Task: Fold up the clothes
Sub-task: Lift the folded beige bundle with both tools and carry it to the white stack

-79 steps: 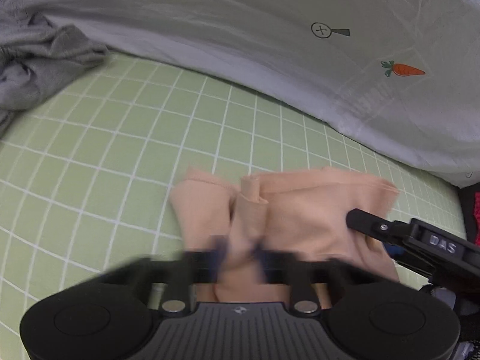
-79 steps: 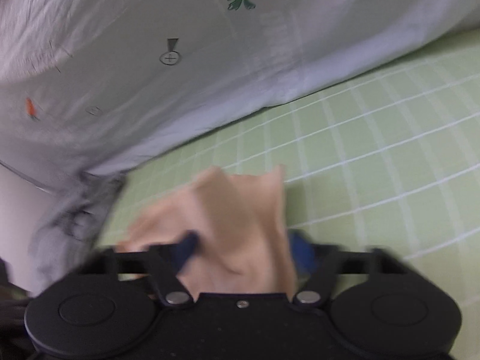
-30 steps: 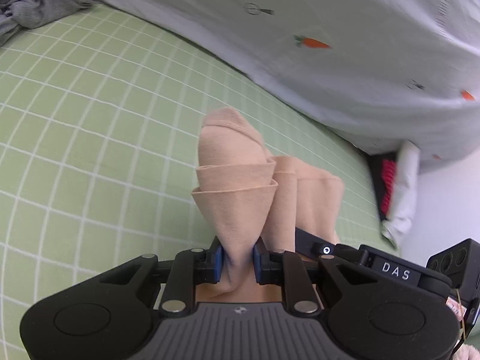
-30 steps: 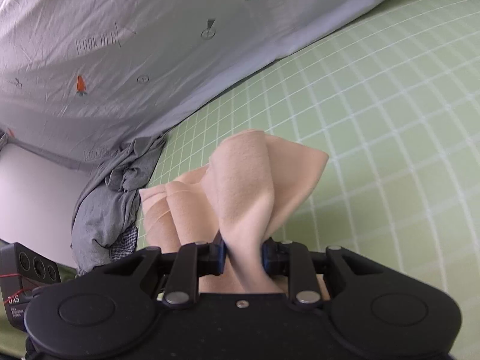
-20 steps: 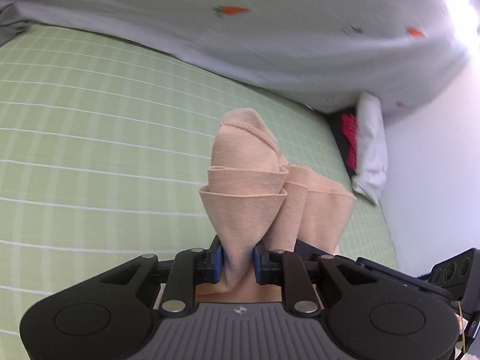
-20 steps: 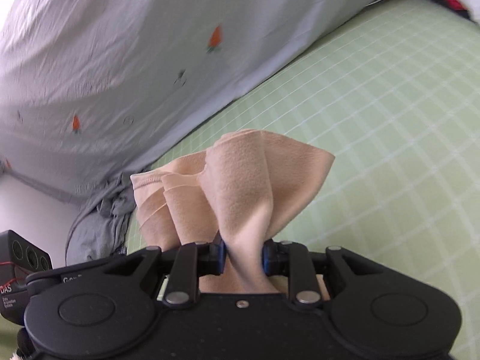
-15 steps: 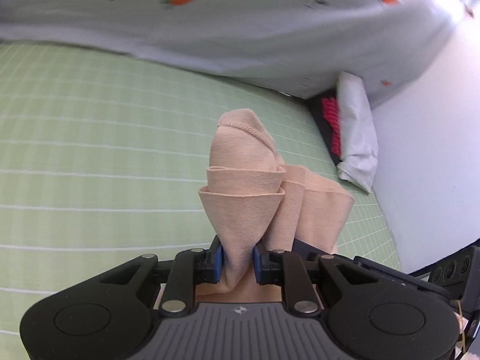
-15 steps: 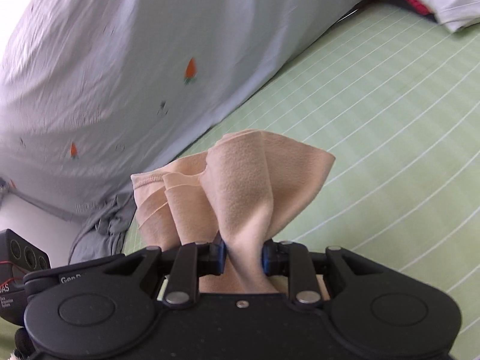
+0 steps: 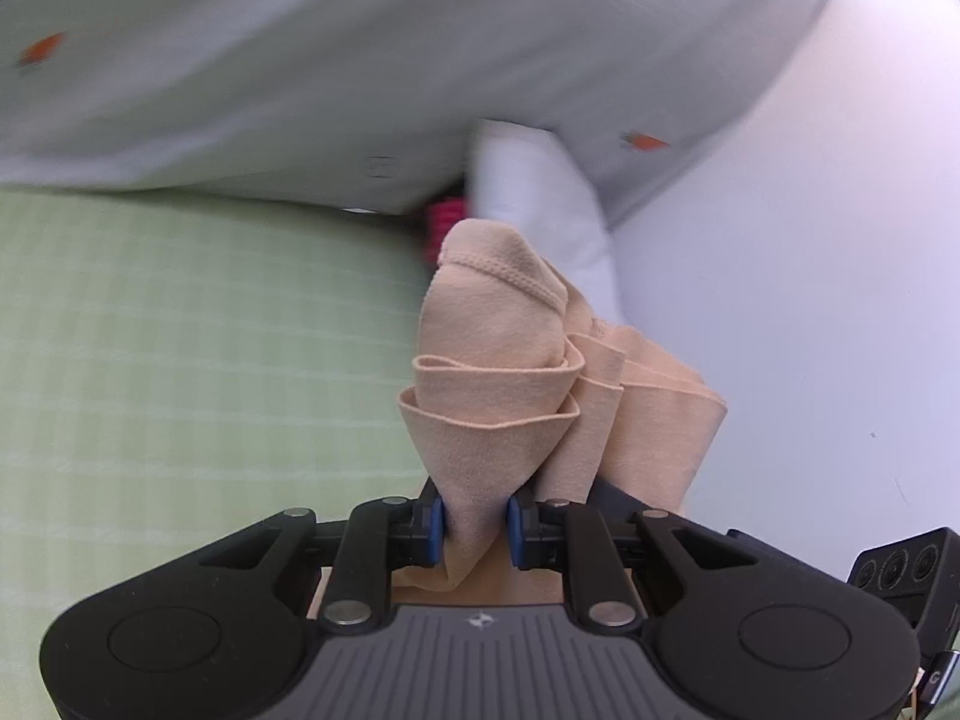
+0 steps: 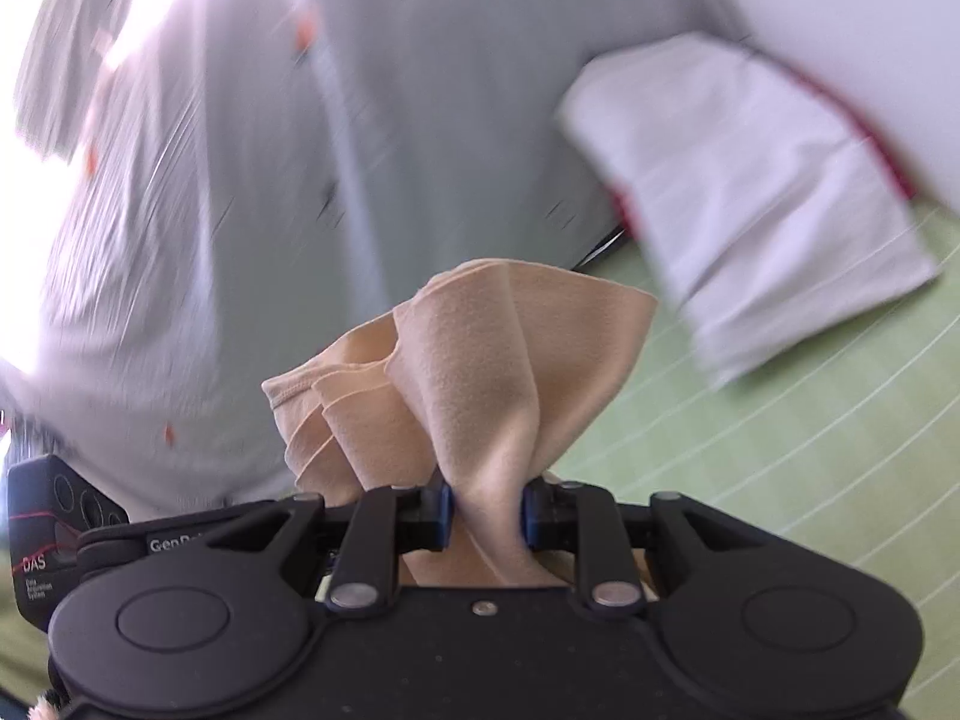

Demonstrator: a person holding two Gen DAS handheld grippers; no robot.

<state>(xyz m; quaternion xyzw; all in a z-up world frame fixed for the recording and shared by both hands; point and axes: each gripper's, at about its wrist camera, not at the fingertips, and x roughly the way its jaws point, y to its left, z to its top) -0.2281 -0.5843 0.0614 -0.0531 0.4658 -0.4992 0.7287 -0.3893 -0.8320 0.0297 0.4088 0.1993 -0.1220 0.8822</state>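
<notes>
White pillow (image 10: 750,180), carrot-print sheet (image 9: 300,60), green mat (image 9: 180,360)

Black tool (image 9: 474,531) (blue pads (image 9: 433,525), silver screws (image 9: 340,610))

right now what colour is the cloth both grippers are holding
Plain peach-beige garment, no print; clearest in the left wrist view.

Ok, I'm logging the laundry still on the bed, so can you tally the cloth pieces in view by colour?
Peach garment, held in the left claw and right claw: 1
White folded piece: 1
Red piece beside the white one, mostly hidden: 1
Total: 3
</notes>
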